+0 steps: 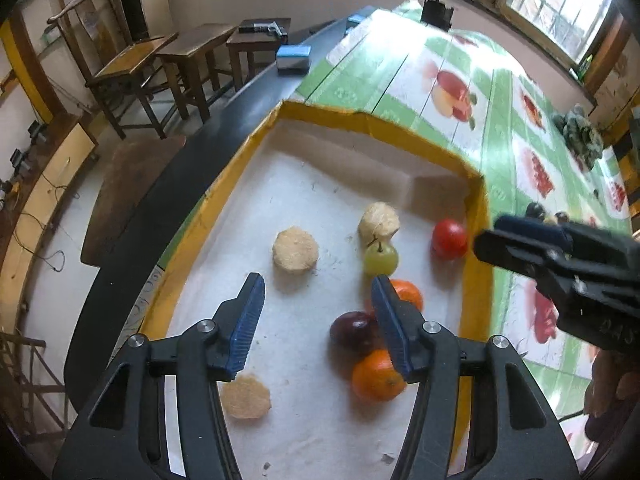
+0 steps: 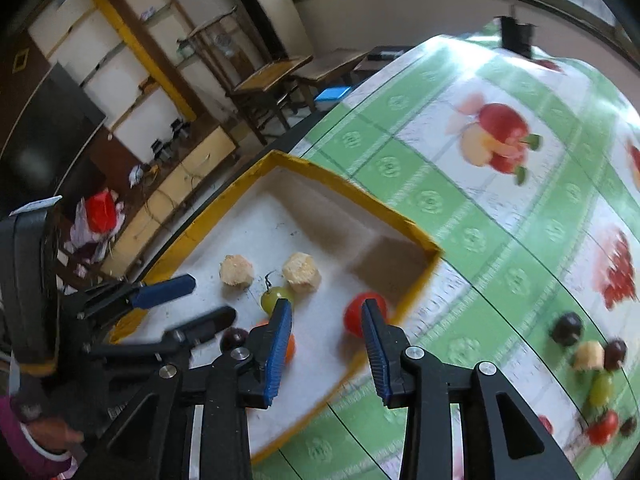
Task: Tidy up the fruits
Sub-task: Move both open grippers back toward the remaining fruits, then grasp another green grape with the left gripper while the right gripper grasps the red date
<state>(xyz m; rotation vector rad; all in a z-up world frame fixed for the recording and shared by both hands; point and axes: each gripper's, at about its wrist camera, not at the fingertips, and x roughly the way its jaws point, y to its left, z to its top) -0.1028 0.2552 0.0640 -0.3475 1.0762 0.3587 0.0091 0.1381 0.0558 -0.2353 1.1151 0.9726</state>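
Note:
A yellow-rimmed box (image 1: 474,220) with a white lining holds several fruits: a red tomato (image 1: 449,238), a green apple (image 1: 380,258), two oranges (image 1: 376,376), a dark plum (image 1: 354,328) and pale beige fruits (image 1: 295,249). My left gripper (image 1: 318,300) is open and empty, above the box floor beside the plum and oranges. My right gripper (image 2: 326,312) is open and empty, over the box's right side near the tomato (image 2: 354,314). More fruits (image 2: 588,356) lie loose on the tablecloth at the right.
The table carries a green and white fruit-print cloth (image 1: 460,92). A blue-topped box (image 1: 294,58) sits on the dark table rim. Wooden chairs and stools (image 1: 132,68) stand beyond the table. A dark green bundle (image 1: 580,132) lies at the far right.

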